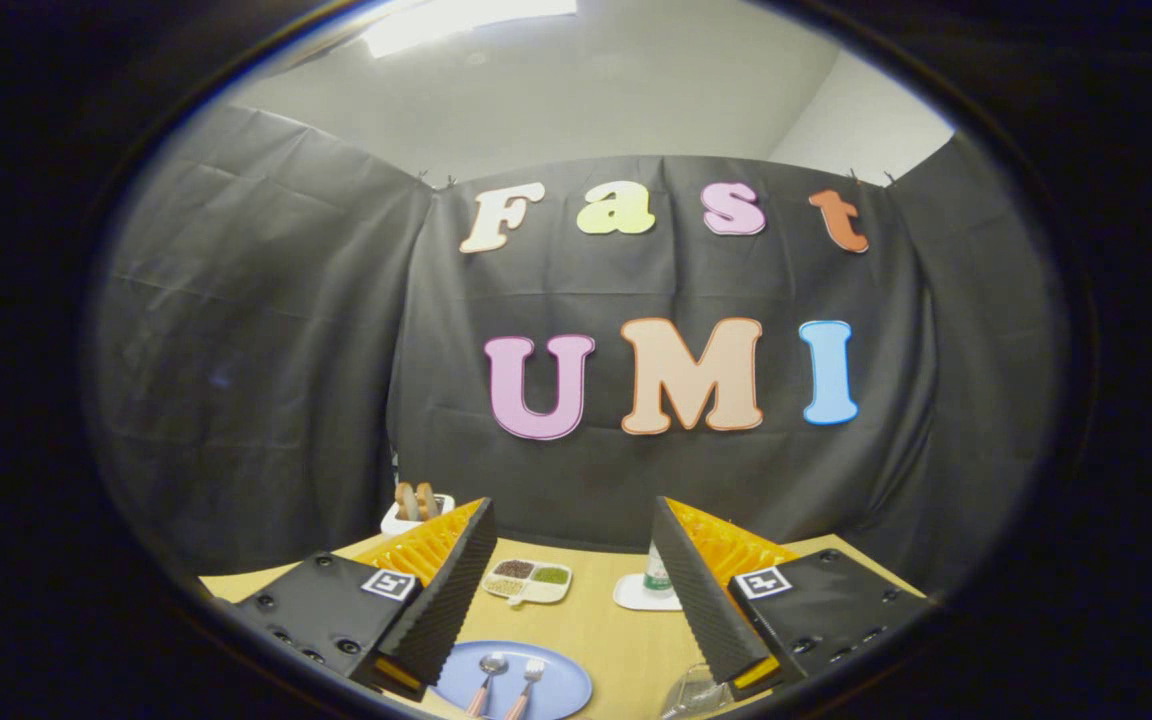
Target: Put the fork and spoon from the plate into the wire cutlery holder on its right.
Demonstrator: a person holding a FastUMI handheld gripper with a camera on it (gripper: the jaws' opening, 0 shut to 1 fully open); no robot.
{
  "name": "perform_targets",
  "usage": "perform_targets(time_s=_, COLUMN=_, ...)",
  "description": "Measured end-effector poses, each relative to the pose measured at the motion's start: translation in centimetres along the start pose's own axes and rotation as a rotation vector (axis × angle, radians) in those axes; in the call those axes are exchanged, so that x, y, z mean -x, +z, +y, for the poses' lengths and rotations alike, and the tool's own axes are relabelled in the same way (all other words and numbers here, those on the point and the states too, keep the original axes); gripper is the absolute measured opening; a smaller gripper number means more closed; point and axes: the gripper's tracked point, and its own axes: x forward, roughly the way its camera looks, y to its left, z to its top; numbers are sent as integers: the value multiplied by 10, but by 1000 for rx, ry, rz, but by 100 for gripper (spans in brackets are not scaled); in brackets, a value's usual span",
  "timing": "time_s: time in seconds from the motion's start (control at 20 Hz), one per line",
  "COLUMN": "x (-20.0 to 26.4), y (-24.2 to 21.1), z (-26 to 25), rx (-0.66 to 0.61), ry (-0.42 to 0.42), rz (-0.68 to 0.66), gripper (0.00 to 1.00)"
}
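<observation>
Spoon [489,678] and fork [526,685] lie side by side on the blue plate [561,690], beneath the gripper [573,590], whose fingers are spread apart.

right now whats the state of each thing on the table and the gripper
gripper: open, fingers spread wide, holding nothing, above the table
spoon: lying on the plate, left of the fork
fork: lying on the plate, untouched
plate: flat on the table, below the gap between the fingers
holder: right of the plate, contents cannot be told
divided dish: filled, beyond the plate

hand-held gripper [576,590] wide apart (nothing gripped) — plate [561,690] unobstructed
</observation>
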Motion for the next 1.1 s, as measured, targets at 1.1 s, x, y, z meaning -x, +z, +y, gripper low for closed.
perform_targets(time_s=1.1, x=14, y=-241, z=34, rx=21, ry=128, rz=646, gripper=98)
